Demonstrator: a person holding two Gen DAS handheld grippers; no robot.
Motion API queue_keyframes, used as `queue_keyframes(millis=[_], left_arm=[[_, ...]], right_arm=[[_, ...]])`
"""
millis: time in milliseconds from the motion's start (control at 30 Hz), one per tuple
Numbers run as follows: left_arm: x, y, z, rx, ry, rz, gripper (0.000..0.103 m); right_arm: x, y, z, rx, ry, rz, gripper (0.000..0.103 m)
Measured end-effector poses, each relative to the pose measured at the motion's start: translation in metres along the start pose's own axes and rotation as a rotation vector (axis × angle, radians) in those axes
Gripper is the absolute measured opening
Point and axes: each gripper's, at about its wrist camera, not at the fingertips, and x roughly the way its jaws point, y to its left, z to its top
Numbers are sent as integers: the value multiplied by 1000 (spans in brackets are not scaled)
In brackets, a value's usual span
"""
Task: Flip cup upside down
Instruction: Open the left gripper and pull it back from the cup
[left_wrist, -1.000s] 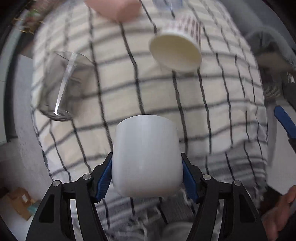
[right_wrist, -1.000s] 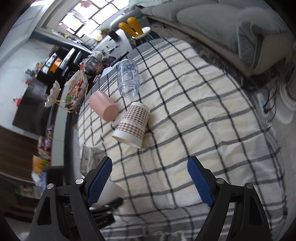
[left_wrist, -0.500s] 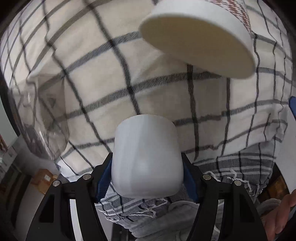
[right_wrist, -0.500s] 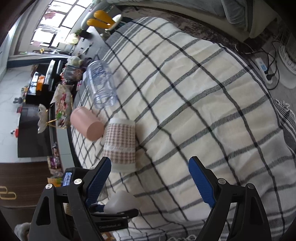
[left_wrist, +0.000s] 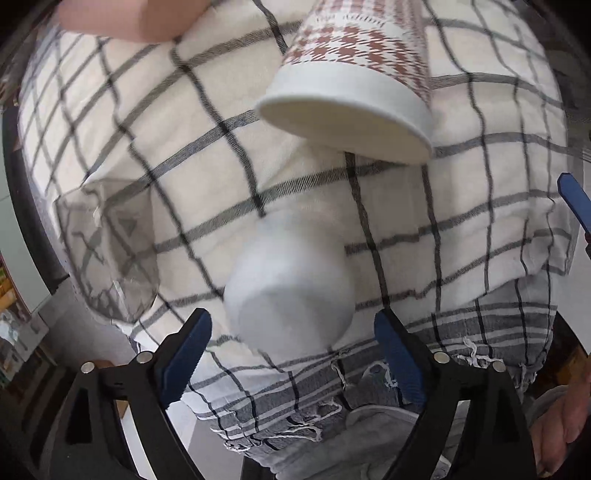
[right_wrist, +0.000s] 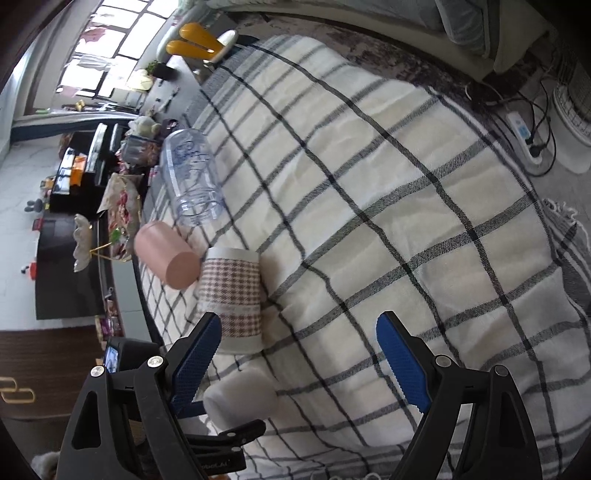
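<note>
A plain white cup (left_wrist: 291, 291) stands upside down on the checked cloth (left_wrist: 207, 122), base facing me, blurred. My left gripper (left_wrist: 291, 339) is open, its blue pads apart on either side of the cup and not touching it. The cup also shows in the right wrist view (right_wrist: 242, 397), low left, between the left gripper's fingers. My right gripper (right_wrist: 299, 365) is open and empty above the cloth (right_wrist: 388, 184).
A houndstooth paper cup (left_wrist: 354, 74) (right_wrist: 232, 299) lies just beyond the white cup. A pink cup (right_wrist: 166, 258), a clear plastic cup (right_wrist: 192, 177) and a clear glass (left_wrist: 107, 251) also sit on the cloth. The cloth's fringed edge (left_wrist: 332, 406) hangs below the gripper.
My left gripper turned the white cup over, set it on the cloth and opened, letting go. The right gripper shifted slightly and stayed open.
</note>
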Motion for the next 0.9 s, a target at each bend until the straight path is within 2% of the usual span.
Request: queue_keyframes(millis=[100,300,467,633,767,833,900], left_arm=[[-9,2,-27,-19,-85,-5,94],[-23,8,-80,-103,-276,-80,94],[-32,19,-119,-216,-514,-43,94],[-34,32,-146,-345,-704,-11,95],[-34,38,-174,-430,-865,50,96],[-35,37,-187,-474,-942,83,102],[-35,38,-198,-510,-1005,110,102]], right_arm=[[-17,12,-13,-68,-45,-2,86],[-46,35,-47,-224,-150,-24,88],[-65,49,-71,-329,-247,-63,88],[-83,57,-95,-427,-355,-121,93],[-93,61,-113,-475,-439,-162,93],[-98,61,-120,-495,-489,-179,93],[-103,64,-126,-522,-537,-198,94]])
